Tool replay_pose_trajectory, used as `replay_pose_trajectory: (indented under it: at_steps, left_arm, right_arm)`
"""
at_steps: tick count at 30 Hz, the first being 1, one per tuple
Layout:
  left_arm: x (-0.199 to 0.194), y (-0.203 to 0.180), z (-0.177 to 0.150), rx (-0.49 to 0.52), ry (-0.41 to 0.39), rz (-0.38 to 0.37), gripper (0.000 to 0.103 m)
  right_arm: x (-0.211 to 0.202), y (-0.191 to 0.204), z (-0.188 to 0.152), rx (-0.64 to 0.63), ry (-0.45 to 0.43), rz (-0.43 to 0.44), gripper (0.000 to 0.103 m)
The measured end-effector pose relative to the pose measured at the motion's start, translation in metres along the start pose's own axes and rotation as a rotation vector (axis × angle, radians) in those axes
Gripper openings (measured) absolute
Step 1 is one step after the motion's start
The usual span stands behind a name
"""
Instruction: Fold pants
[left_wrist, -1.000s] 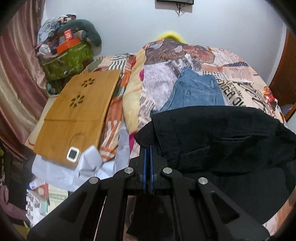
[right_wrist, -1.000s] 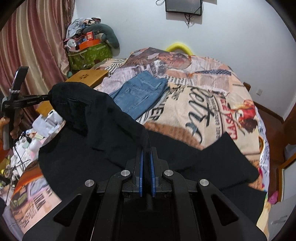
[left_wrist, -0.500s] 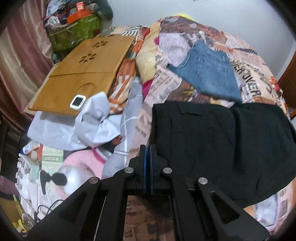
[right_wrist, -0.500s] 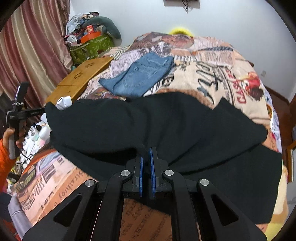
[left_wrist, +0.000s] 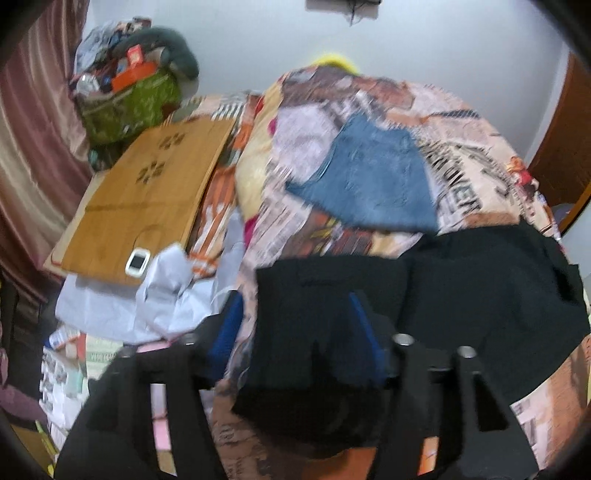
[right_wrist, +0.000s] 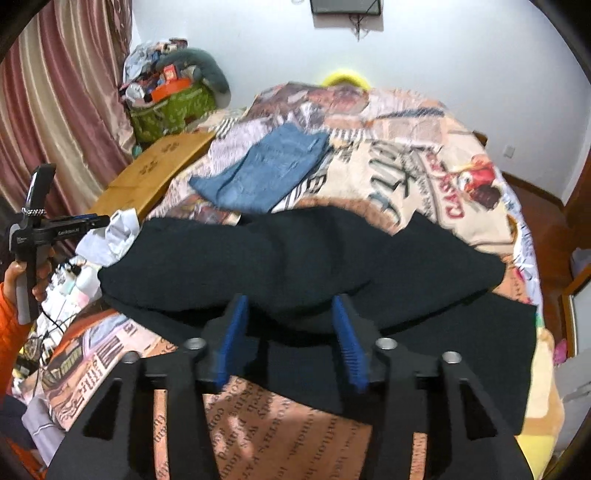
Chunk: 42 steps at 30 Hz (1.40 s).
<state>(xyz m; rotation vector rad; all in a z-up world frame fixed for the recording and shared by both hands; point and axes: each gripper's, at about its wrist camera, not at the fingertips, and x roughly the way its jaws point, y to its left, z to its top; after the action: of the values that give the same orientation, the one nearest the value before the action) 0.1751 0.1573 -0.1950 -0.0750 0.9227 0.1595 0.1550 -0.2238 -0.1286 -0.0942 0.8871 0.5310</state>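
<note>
The black pants (right_wrist: 303, 258) lie across the near part of the bed, folded over along their length; they also show in the left wrist view (left_wrist: 461, 295). My right gripper (right_wrist: 291, 317) is open, its blue pads (right_wrist: 232, 332) spread either side of the near fold, holding nothing. My left gripper (left_wrist: 295, 325) is open at the pants' left end, with the cloth edge lying between its spread blue pads (left_wrist: 225, 332). The left gripper also shows in the right wrist view (right_wrist: 74, 225), held by a hand at the bed's left edge.
Folded blue jeans (right_wrist: 266, 173) lie farther back on the patterned bedspread (right_wrist: 424, 177). A wooden lap desk (left_wrist: 147, 199) with a white phone (left_wrist: 137, 261) sits left of the bed. Crumpled pale cloth (left_wrist: 155, 299) and a green bag (left_wrist: 125, 107) are beside it.
Both grippers have opened and let go of the black pants, which now rest folded on the bed. Both views have tilted up a little.
</note>
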Motion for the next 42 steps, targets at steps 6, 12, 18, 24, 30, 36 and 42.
replay_pose_trajectory:
  at_steps: [6,12,18,24,30,36,42]
  left_arm:
    - [-0.014,-0.043,0.034,0.075,-0.065,-0.032,0.082]
    - [-0.014,-0.088,0.063,0.118,-0.104,-0.074,0.094]
    - [0.008,-0.124,0.084,0.14,-0.089,-0.1,0.095]
    - [0.05,-0.147,0.095,0.148,-0.022,-0.107,0.095]
    - [0.09,-0.164,0.099,0.175,0.026,-0.089,0.095]
    - [0.118,-0.178,0.097,0.235,0.07,-0.082,0.095]
    - [0.136,-0.19,0.09,0.287,0.102,-0.066,0.095]
  right_arm:
    - [-0.022,-0.02,0.017,0.026,-0.08,-0.07,0.072]
    - [-0.023,-0.05,0.031,0.055,-0.116,-0.147,0.079]
    - [-0.003,-0.082,0.042,0.078,-0.088,-0.203,0.079]
    - [0.035,-0.117,0.052,0.113,-0.031,-0.204,0.079]
    - [0.08,-0.144,0.06,0.14,0.044,-0.176,0.079]
    - [0.127,-0.162,0.068,0.151,0.116,-0.161,0.077]
    - [0.168,-0.17,0.075,0.138,0.207,-0.18,0.054]
